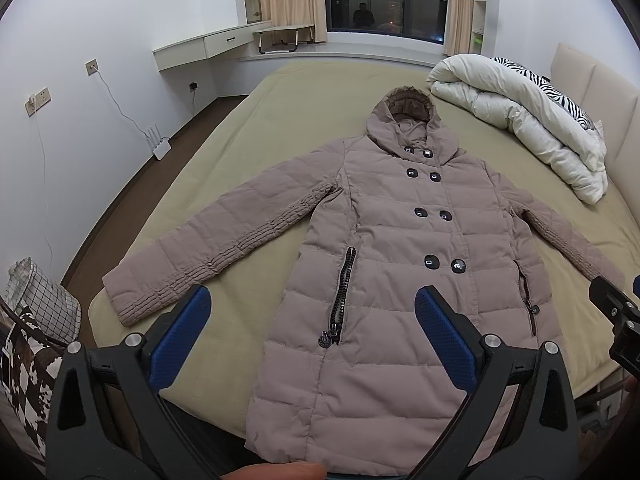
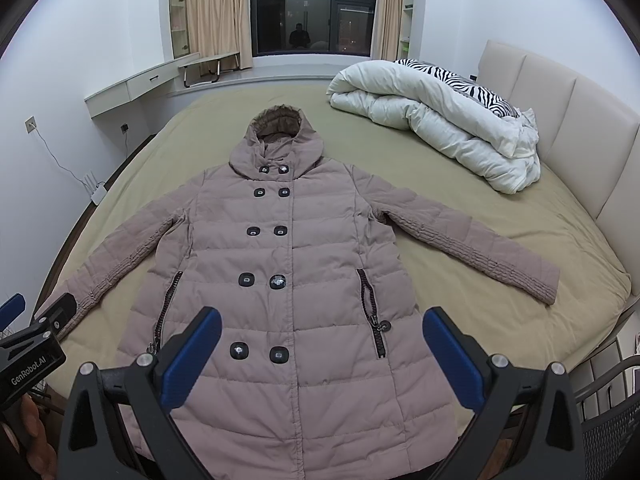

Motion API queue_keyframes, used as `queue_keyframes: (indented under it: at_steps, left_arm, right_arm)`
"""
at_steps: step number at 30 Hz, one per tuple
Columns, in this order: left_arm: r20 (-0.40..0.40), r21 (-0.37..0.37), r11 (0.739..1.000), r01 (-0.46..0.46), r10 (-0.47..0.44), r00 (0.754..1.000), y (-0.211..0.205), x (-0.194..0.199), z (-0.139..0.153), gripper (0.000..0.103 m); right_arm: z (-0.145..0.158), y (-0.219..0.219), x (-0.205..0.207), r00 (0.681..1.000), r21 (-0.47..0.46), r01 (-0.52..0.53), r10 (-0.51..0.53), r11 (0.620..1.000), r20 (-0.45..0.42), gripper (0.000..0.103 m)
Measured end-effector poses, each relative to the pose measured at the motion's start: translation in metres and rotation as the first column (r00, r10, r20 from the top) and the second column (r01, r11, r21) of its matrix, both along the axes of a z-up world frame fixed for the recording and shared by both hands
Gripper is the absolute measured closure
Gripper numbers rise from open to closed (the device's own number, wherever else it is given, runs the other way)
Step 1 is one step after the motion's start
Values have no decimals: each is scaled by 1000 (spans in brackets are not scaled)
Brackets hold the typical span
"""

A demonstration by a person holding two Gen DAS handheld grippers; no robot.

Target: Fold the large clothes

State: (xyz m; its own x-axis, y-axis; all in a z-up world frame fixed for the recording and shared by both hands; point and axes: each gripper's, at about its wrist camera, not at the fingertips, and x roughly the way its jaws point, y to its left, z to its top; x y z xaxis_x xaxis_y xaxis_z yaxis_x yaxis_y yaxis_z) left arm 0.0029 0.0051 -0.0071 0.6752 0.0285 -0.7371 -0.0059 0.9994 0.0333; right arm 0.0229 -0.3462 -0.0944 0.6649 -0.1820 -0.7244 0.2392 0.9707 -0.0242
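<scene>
A long mauve quilted hooded coat [image 1: 404,248] [image 2: 288,264] lies flat, front up, on the olive bed [image 1: 312,92] [image 2: 460,208], both sleeves spread outward and hood toward the window. My left gripper [image 1: 312,316] hovers open above the coat's lower left part, blue pads wide apart, holding nothing. My right gripper [image 2: 322,340] hovers open over the coat's lower front, also holding nothing. Each gripper's black body shows at the edge of the other's view: the right one [image 1: 616,312], the left one [image 2: 36,336].
A rolled white duvet [image 1: 528,124] [image 2: 444,120] with a zebra-print pillow [image 2: 472,88] lies near the padded headboard [image 2: 568,120]. Patterned bags [image 1: 36,320] stand by the bed's left corner. A wire basket [image 2: 612,420] sits at lower right. A white router [image 1: 158,146] stands on the floor.
</scene>
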Motion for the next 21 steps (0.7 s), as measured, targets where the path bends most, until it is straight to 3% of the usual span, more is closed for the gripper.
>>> queue_keyframes:
  at_steps: [21]
  left_arm:
    - [0, 0, 1000, 3, -3, 1000, 2, -2, -2, 0]
  right_arm:
    - [-6, 2, 0, 1000, 0, 0, 0, 1000, -2, 0]
